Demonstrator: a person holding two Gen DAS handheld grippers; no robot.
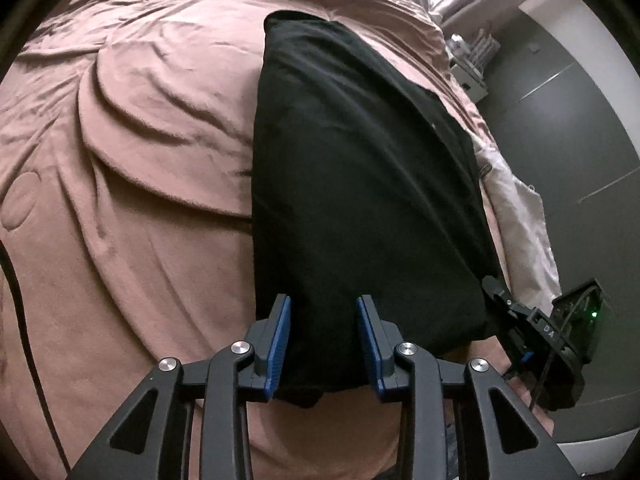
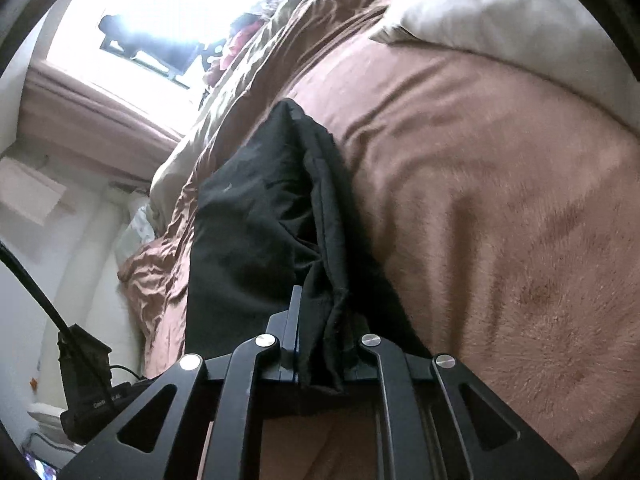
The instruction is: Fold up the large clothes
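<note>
The black garment point(image 1: 360, 184) is laid out long and narrow on the bed point(image 1: 132, 152), over the pinkish-brown blanket, its near edge drawn up to both grippers. The left gripper point(image 1: 324, 344) is seen with its blue-padded fingers point(image 1: 280, 344) set apart on either side of the garment's near end; cloth lies between them, but the pads are not seen pressing on it, so this side is read as released, not clamped. At the right, the right gripper point(image 2: 316, 344) is clenched on a bunched fold of the black cloth at the garment's near corner, the fabric gathered into a ridge that runs up from the fingers.

The step in hand is judged to be the taking of the near edge, one corner caught and the other not yet secured. A fold of the long strip away from the person appears to be set up.

Next, the left fingers would need to be closed firmly on the cloth before any lift is attempted. Both corners should then be raised together and level, so that the edge is carried across evenly and no slack is dragged along the blanket.
</note>
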